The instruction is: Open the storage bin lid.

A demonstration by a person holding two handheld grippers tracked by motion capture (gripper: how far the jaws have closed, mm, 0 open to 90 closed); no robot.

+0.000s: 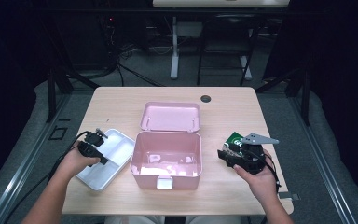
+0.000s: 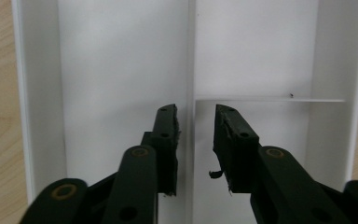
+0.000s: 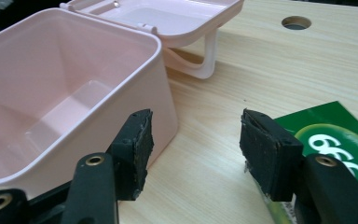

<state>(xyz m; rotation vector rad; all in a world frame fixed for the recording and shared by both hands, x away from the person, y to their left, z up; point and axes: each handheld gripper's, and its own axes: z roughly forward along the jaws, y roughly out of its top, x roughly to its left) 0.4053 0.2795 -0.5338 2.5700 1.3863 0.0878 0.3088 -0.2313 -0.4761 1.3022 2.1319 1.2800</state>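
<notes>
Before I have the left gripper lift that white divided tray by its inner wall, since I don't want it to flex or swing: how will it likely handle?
The white tray looks like thin moulded plastic and holds nothing, so it is probably light. Its divider is narrow and smooth, so the left gripper, open astride it, may slip. Gripped there, off-centre, the tray could tilt.

Glossy pink plastic box; matt wood table.
</notes>
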